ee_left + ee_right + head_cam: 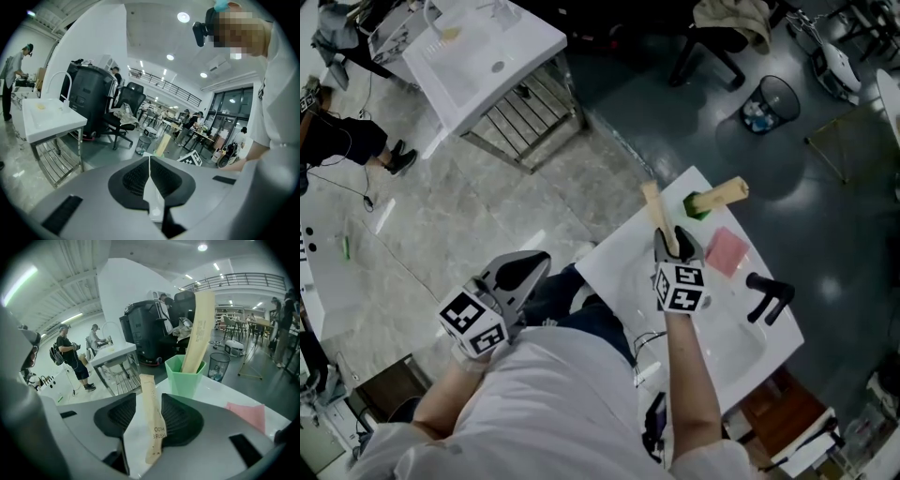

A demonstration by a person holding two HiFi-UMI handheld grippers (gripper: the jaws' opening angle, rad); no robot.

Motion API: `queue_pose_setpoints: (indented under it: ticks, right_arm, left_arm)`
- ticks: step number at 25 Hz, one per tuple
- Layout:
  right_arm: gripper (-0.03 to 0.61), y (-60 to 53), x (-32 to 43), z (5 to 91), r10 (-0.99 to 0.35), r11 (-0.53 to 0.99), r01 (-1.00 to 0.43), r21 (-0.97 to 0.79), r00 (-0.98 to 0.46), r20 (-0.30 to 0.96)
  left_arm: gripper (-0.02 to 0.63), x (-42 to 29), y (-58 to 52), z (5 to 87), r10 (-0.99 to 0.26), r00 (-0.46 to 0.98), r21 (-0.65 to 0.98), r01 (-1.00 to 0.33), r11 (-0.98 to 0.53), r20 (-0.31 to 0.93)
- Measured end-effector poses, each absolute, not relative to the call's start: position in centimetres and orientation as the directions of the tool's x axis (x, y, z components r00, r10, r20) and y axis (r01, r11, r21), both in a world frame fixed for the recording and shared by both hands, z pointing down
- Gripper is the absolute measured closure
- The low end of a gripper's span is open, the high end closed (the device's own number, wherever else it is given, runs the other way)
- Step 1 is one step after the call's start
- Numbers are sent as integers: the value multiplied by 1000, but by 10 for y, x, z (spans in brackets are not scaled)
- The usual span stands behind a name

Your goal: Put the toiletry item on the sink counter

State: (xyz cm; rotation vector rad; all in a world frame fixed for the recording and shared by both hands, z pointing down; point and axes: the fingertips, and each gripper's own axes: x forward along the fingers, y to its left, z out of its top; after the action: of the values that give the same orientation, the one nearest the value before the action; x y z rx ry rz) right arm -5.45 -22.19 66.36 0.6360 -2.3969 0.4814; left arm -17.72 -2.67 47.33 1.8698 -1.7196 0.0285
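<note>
Right gripper (pixel 673 246): jaws apart, toothbrush packet (pixel 151 418) loose between them.
Packet: seems to rest on the white table (pixel 619 267), near the green cup (pixel 187 376).
Left gripper (pixel 150 180): jaws together, empty.
Left to do: probably only drawing clear.

Glossy grey floor (pixel 675 131); mesh waste bin (pixel 772 101); office chair (pixel 127 102); ceiling spotlights (pixel 183 17) lit.

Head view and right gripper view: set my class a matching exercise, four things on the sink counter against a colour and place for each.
Things: 1 cup; 2 cloth; 3 tap; 4 toothbrush packet.
Descriptions: A tan, between the right gripper's open fingers; B green, holding a tall packet; C pink, lying flat; D black, by the basin.
Pairs: 1-B, 2-C, 3-D, 4-A.
</note>
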Motion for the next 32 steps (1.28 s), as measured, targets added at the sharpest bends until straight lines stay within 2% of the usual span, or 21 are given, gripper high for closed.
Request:
queue_pose_setpoints:
  ticks: [3,6,8,18,32]
  right_arm:
    - [422,-224,-50,642,-351,807,-563,-181,-703,619]
    - [516,-224,-43,618,-379,797,-579,-172,-702,603]
    - [543,-223,-38,602,-398,788,-591,-172,-702,591]
    - [551,-218,-10,521,-514,730,-659,-182,-704,490]
    - [551,-194,61,449,-697,578,-793,-192,-602,388]
  left_arm:
    - [595,-178,-38,466,-905,194,403,-915,-27,379]
    - [595,-174,-50,457,-904,231,401,-913,-73,361]
    - [595,-169,-59,452,-900,263,402,-909,-111,347]
    - [595,-138,-103,436,-859,421,410,-866,-286,292]
    - [595,-67,-148,420,-741,630,414,-753,-511,232]
